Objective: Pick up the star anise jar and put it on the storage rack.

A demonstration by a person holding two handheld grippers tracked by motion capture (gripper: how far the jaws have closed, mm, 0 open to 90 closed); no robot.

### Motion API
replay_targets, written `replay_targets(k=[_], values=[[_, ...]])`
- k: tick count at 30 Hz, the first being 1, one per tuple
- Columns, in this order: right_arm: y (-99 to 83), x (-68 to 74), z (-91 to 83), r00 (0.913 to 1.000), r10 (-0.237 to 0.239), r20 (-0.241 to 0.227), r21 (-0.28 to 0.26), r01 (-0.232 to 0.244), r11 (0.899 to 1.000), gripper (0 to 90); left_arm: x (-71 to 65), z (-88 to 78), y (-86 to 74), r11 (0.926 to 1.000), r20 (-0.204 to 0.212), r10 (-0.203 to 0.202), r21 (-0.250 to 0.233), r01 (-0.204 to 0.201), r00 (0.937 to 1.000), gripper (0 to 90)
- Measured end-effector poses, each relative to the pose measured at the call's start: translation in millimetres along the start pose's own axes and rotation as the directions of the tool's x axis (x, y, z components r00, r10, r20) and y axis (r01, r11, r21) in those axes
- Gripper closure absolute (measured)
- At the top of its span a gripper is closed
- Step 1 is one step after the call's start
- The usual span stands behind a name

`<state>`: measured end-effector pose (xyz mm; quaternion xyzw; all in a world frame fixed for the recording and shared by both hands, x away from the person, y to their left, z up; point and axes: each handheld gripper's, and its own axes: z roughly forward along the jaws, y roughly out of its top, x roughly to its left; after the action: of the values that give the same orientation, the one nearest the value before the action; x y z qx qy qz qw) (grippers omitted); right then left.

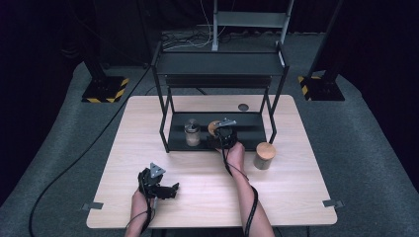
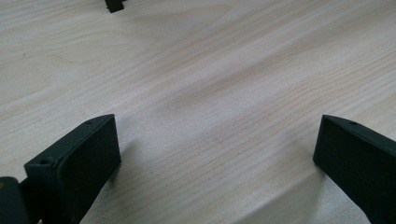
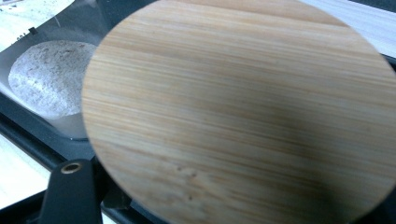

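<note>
Close against the right gripper view's lens sits a round, pale bamboo lid (image 3: 243, 112), its grain running across; the right gripper (image 1: 223, 134) has its jaws closed on this lid, over the lower shelf of the black metal rack (image 1: 220, 64). I judge the lid light, stiff and smooth, likely to slip if pinched off-centre, so the rim, gripped squarely across, looks the safest hold. Beside it stands an open glass jar (image 1: 192, 133) of greyish powder (image 3: 51, 77), fragile and easily tipped. The right forearm reaches forward to the rack. A second bamboo-lidded jar (image 1: 264, 155) stands on the light wooden table (image 1: 207, 197). The left gripper (image 1: 159, 186) rests low near the table's front edge, jaws wide and empty.
</note>
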<state>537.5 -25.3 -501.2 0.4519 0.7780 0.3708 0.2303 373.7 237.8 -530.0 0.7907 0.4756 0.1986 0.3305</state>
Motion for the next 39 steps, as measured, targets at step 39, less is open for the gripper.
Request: replay_targets(k=[39], values=[[5.3,6.0,5.5,1.0,-0.008,-0.002,0.017,0.008,1.0,25.0,0.0,0.0,0.0,1.0,0.0,0.0,0.0,0.0,1.0,0.1]])
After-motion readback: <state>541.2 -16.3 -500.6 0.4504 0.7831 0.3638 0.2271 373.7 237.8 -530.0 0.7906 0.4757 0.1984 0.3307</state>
